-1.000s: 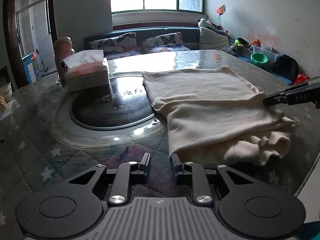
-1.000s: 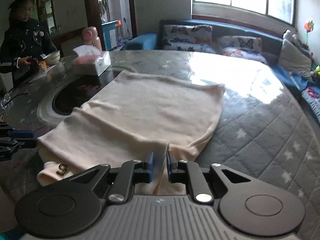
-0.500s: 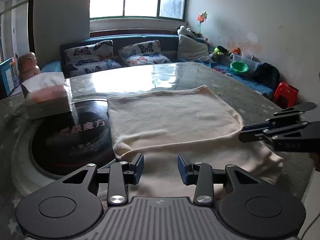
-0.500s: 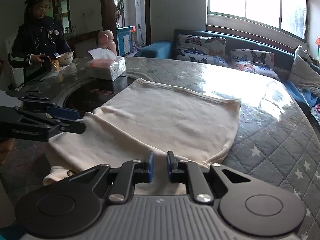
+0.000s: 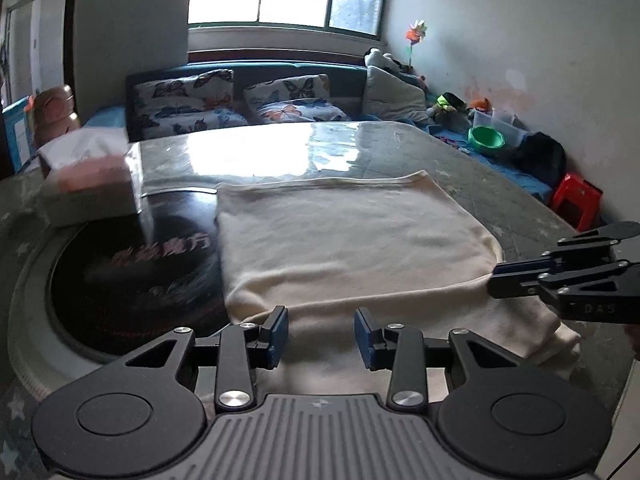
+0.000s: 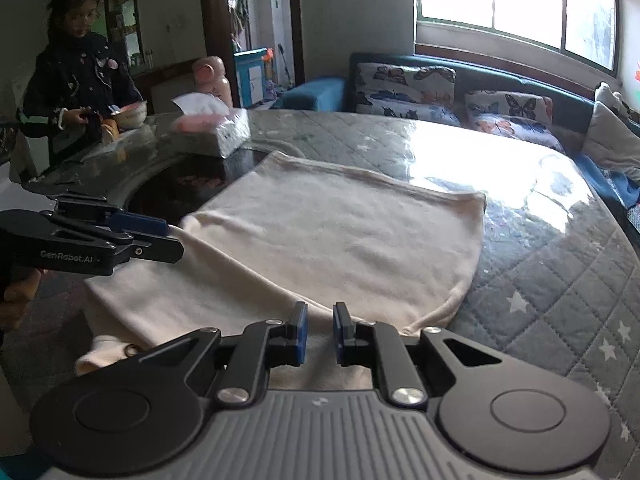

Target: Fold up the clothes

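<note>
We hold both grippers over the near edge of the cream garment (image 5: 344, 240) on the counter (image 6: 560, 248). Left gripper (image 5: 321, 334) jaws gape wide, empty; right gripper (image 6: 320, 332) jaws narrowly parted, gripping nothing.

"What can't you see?"

"My claw body hides the near edge of the cream cloth (image 5: 352, 240). The tissue box (image 5: 90, 182) looks blurry."

"Anything else?"

"My right claw (image 5: 496, 276) is cut off at the picture's side, so I can't tell if it pinches."
</note>
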A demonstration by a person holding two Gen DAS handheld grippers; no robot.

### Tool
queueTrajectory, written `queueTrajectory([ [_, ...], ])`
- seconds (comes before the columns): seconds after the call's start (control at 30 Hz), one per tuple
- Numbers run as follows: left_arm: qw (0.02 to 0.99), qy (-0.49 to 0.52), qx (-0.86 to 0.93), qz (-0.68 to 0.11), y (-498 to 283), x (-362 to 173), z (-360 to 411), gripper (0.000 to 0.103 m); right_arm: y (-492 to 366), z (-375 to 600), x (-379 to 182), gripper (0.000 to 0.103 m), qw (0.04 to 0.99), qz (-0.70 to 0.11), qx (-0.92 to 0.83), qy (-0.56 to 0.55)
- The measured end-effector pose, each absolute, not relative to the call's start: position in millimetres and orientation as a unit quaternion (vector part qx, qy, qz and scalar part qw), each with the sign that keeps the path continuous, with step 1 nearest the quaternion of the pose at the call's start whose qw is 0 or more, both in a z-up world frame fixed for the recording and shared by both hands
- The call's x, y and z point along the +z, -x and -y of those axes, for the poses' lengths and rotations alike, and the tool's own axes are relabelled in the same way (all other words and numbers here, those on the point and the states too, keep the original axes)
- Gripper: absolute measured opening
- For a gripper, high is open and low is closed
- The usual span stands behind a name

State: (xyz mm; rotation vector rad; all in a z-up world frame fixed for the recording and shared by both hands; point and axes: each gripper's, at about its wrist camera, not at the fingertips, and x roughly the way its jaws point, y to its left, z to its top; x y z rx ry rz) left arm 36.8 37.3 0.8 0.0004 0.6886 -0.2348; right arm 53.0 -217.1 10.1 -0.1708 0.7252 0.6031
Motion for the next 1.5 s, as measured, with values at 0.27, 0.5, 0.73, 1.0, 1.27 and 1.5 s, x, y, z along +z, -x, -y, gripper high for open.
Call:
queueTrajectory([
  [0.27, 0.937, -0.001, -0.106, -0.332, -36, 0, -35, 0.038, -48, 219, 15, 0.013, 0.887, -0.343, 0.299, 0.082],
  [0.5, 0.937, -0.029, -0.129, -0.324, -12, 5, -23, 0.04, -28, 220, 13, 0.015, 0.88, -0.35, 0.309, 0.086],
  [0.73, 0.932, -0.067, -0.159, -0.317, 30, 5, -7, 0.044, -6, 219, 7, 0.02, 0.875, -0.343, 0.317, 0.122],
  [1.0, 0.93, -0.086, -0.178, -0.31, 68, 12, -1, 0.054, 4, 218, 10, 0.025, 0.875, -0.34, 0.318, 0.133],
  [1.27, 0.921, -0.146, -0.193, -0.306, 83, -3, 12, 0.054, 27, 228, 21, 0.031, 0.869, -0.329, 0.325, 0.176],
  [1.5, 0.921, -0.174, -0.196, -0.289, 81, -10, 27, 0.053, 42, 229, 16, 0.045, 0.857, -0.324, 0.336, 0.217],
])
